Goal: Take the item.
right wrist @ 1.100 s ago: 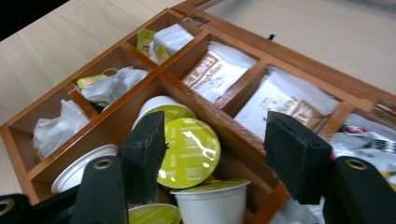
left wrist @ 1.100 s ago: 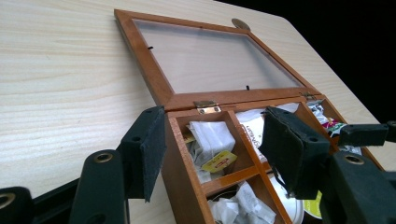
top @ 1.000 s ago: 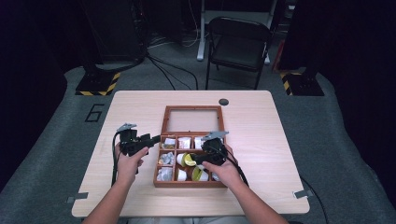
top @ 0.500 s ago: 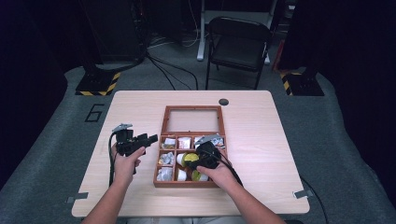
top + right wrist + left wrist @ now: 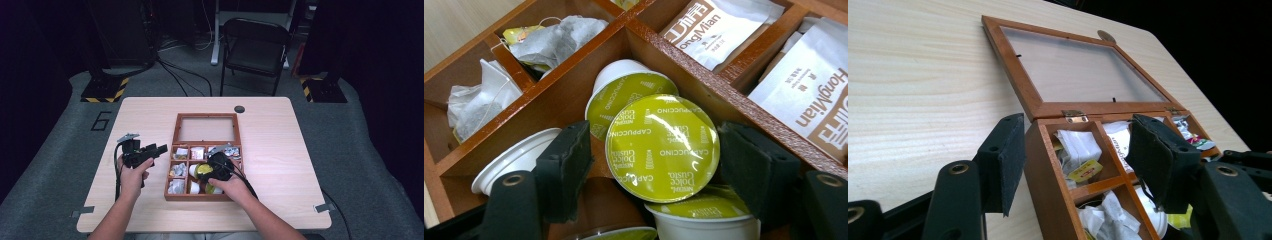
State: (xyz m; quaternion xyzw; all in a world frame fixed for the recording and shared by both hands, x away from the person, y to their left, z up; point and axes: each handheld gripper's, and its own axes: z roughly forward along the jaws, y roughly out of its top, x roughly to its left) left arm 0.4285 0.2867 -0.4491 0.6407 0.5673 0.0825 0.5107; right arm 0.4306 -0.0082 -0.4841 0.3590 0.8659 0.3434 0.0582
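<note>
Room: dark floor, black folding metal chair (image 5: 256,47) behind the pale wooden tabletop (image 5: 280,165).
Box: brown wooden compartment box (image 5: 204,155) mid-tabletop, its glass-paned lid (image 5: 1075,67) lying open and flat behind it.
Contents: white paper sachets (image 5: 719,25), tea bags (image 5: 551,35), white coffee capsules.
Left gripper (image 5: 150,151): held just left of the box, above the tabletop; fingers (image 5: 1003,160) apart, empty.
Right gripper (image 5: 216,167): inside a front compartment; fingers (image 5: 566,167) apart on either side of a round green-lidded coffee capsule (image 5: 662,147), whether touching it I cannot tell.
</note>
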